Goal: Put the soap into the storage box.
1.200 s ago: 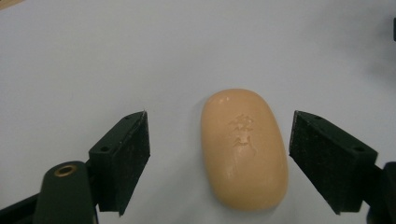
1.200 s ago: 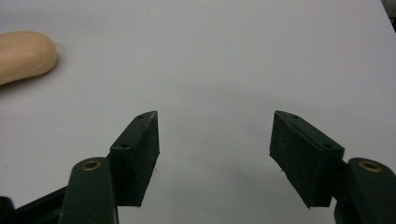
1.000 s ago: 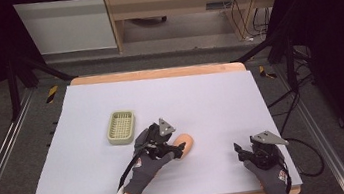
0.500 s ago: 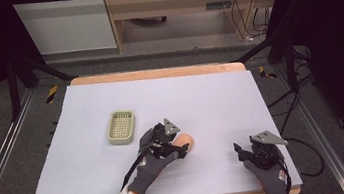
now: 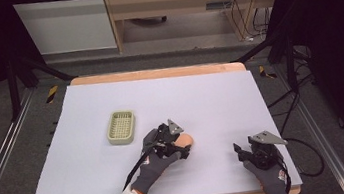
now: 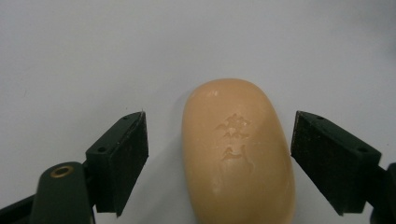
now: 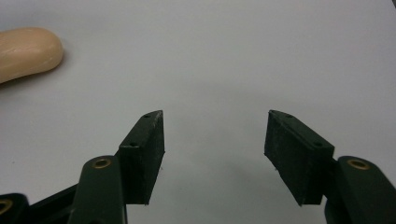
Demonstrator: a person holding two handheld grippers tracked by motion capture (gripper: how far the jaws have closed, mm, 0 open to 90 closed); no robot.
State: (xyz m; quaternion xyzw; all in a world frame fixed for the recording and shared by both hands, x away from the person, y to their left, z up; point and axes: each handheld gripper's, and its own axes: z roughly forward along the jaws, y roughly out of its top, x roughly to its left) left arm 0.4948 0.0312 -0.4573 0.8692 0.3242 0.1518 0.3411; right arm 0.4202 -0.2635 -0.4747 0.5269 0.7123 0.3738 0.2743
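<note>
A peach-coloured oval bar of soap [image 6: 239, 151] lies flat on the white table sheet, an embossed mark on its top. My left gripper [image 6: 219, 156] is open, its two jaws standing on either side of the soap with a gap on each side. From above, the left gripper [image 5: 182, 145] sits over the soap [image 5: 186, 139] near the table's middle front. My right gripper [image 7: 215, 149] is open with nothing between its jaws; it rests near the front right [image 5: 240, 151]. The soap [image 7: 25, 52] shows at the far left of the right gripper view.
A pale green slotted soap dish [image 5: 121, 127] stands left of the soap, a short way off. The white sheet [image 5: 200, 93] covers a wooden table. Black stands and cables [image 5: 286, 97] flank the table's sides.
My left gripper has moved a little to the right, closing in around the soap. The right gripper has stayed put.
</note>
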